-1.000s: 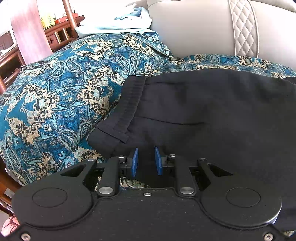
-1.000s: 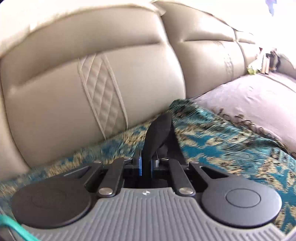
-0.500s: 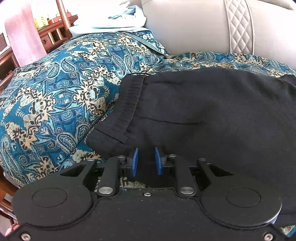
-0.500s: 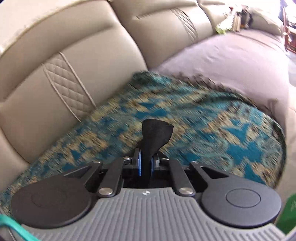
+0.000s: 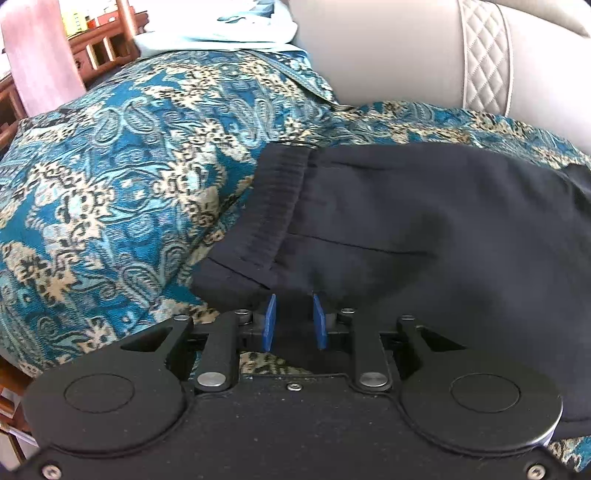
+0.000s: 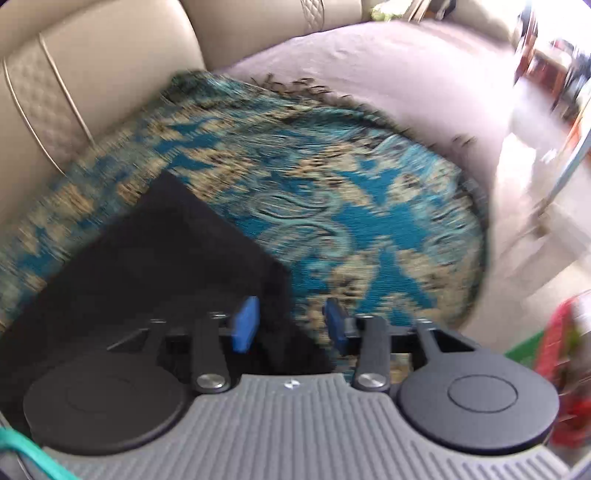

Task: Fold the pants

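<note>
Black pants (image 5: 406,236) lie on a blue paisley sofa cover (image 5: 110,192), the ribbed waistband (image 5: 277,206) towards the left. My left gripper (image 5: 293,321) is open at the near edge of the pants by the waistband, with black cloth between its blue pads. In the blurred right wrist view a folded part of the pants (image 6: 155,258) lies flat on the cover (image 6: 351,206). My right gripper (image 6: 291,325) is open over its near right edge and holds nothing.
The beige leather sofa back (image 5: 406,48) rises behind the pants. Light blue cloth (image 5: 221,33) and wooden furniture (image 5: 96,48) are at the far left. A mauve cover (image 6: 369,55) lies on the seat to the right; floor (image 6: 535,184) is beyond it.
My right gripper was shut on a tip of the black pants; it has swung down and right, opened and let the cloth go, which now lies flat. My left gripper has barely moved.
</note>
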